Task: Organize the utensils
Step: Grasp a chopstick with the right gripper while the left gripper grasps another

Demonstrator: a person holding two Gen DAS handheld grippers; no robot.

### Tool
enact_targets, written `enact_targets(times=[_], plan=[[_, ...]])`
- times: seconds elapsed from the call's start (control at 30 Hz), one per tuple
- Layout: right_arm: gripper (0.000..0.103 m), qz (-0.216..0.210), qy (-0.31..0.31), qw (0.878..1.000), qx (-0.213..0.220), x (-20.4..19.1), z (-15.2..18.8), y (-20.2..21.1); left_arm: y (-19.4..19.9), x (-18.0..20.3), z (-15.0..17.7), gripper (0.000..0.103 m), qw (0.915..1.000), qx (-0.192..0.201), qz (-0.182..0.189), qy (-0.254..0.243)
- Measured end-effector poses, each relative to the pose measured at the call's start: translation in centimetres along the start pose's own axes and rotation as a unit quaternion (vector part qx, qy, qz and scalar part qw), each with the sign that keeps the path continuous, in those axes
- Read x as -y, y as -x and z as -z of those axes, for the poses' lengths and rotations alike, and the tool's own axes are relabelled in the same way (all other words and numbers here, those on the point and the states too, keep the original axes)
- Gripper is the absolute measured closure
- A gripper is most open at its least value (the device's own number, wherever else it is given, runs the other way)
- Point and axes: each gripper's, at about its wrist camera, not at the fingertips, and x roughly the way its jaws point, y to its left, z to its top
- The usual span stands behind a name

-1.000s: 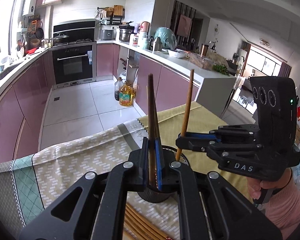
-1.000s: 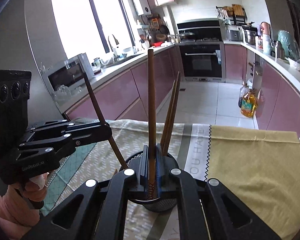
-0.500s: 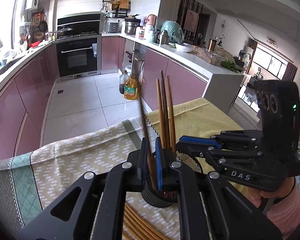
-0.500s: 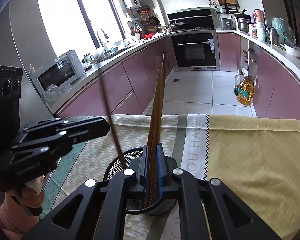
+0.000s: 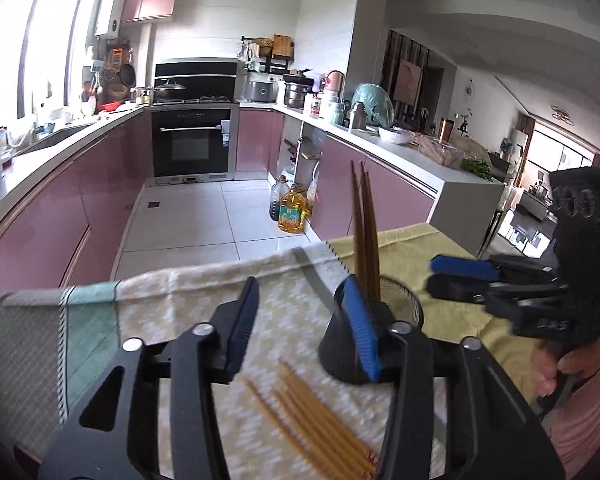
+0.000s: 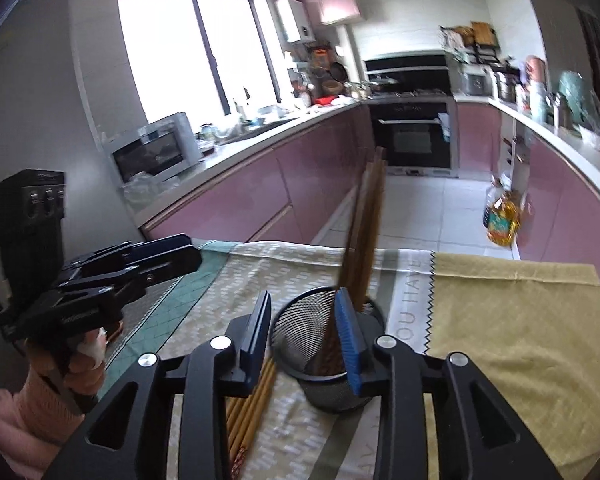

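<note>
the dark wooden chopsticks stand upright and bunched together in the black mesh holder, which sits on the patterned tablecloth about where its pale brick-patterned part meets the yellow part. the left gripper has just been opening its jaws; they now stand roughly half apart with nothing between the blue pads, and the holder shows just behind its right-hand finger. the right gripper has also just been opening, its jaws parted a little less, and nothing is pinched between them; the near rim of the mesh holder and the dark chopsticks lie in the gap and beyond it, the sticks blurred. in the left wrist view the right gripper shows at the right edge with its fingers slightly apart, held by a hand in a pink sleeve. a loose bundle of pale bamboo chopsticks lies flat on the cloth, close to the holder's base, on the near side of it.
</note>
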Motion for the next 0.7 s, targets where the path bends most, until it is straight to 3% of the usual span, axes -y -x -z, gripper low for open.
enact_targets(times=[0.13,0.37,0.57,0.7], plan=[[0.066,-0.023,0.023,0.999,-0.021,-2.0,2.0,-0.2,1.1,-1.1,3.7,0.050,0.9995,-0.027,-0.014,0.007],[0.066,-0.015,0.010,0.995,-0.100,-2.7,6.3,-4.2,0.0,-2.6,9.6,0.050,0.9940,-0.102,-0.016,0.035],[0.066,-0.010,-0.018,0.989,-0.148,-2.5,9.1,-6.7,-1.5,-2.2,12.6,0.050,0.9882,-0.144,-0.006,0.053],[0.066,-0.003,-0.013,0.987,-0.158,-3.0,9.7,-7.5,-2.2,-1.7,13.6,0.050,0.9857,-0.160,-0.008,0.051]])
